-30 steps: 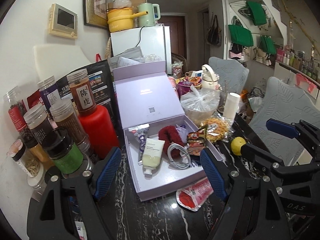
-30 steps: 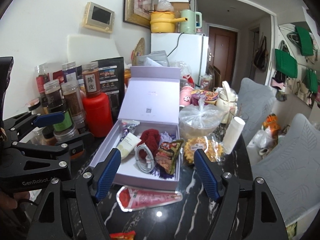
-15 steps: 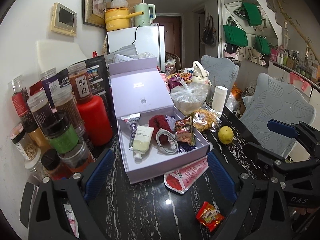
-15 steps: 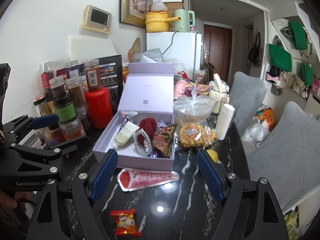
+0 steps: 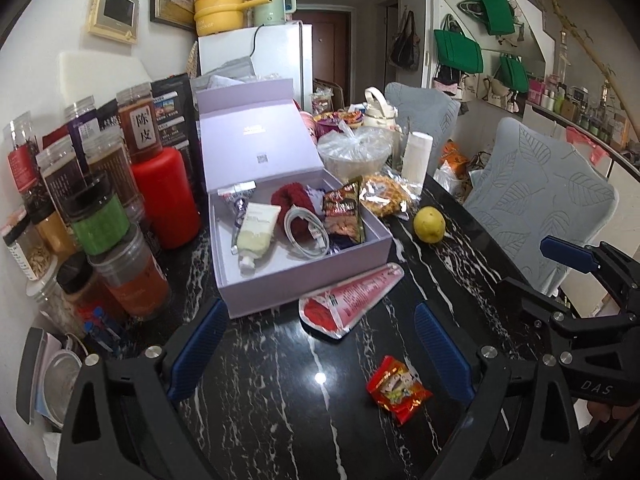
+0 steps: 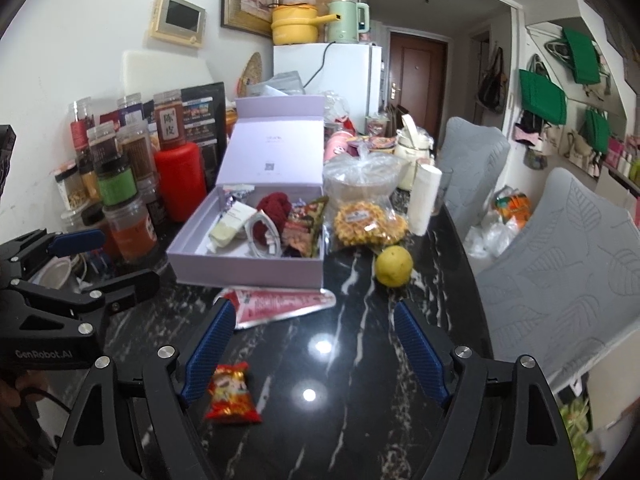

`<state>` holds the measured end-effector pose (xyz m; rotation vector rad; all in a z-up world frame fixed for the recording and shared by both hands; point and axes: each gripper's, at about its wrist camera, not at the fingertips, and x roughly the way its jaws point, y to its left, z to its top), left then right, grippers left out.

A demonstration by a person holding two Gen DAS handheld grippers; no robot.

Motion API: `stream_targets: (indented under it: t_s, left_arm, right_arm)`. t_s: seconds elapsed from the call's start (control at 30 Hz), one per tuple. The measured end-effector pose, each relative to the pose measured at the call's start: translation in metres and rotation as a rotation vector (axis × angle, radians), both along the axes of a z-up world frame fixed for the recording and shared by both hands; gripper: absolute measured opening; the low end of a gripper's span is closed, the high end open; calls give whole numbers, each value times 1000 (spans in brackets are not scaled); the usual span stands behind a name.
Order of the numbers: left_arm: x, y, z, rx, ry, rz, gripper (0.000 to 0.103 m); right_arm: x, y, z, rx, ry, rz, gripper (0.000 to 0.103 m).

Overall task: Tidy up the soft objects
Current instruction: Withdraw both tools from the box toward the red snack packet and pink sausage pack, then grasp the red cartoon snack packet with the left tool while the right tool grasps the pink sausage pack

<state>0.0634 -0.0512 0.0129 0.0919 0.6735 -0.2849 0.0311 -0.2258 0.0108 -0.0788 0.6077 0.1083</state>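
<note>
An open lilac box (image 5: 304, 280) (image 6: 244, 270) stands on the black marble table. It holds a cream tube (image 5: 258, 230), a red knitted item (image 5: 292, 200), a white cable (image 5: 306, 232) and a snack packet (image 5: 342, 212). A red-and-white pouch (image 5: 350, 300) (image 6: 280, 304) lies in front of the box. A small red snack packet (image 5: 398, 388) (image 6: 231, 394) lies nearer me. My left gripper (image 5: 320, 348) and right gripper (image 6: 312, 354) are both open and empty, above the table in front of the box.
Spice jars (image 5: 104, 216) and a red canister (image 5: 166, 196) crowd the left side. A lemon (image 5: 429, 224) (image 6: 393, 266), a bagged waffle snack (image 6: 368, 224), a bagged bowl (image 6: 360, 180) and a white roll (image 6: 424, 200) sit right of the box. Grey chairs (image 6: 560, 272) stand at the right.
Both grippers have drawn back from the box, towards me. The pouch and the small red packet have come into fuller view. Nothing was grasped.
</note>
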Motion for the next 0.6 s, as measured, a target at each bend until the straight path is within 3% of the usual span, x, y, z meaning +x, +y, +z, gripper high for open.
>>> stream_targets:
  t_s: [0.6]
  left_arm:
    - [-22,-26,-63,3,131,-74,96]
  right_arm:
    - [-26,-32,-63,27,129,-74,82]
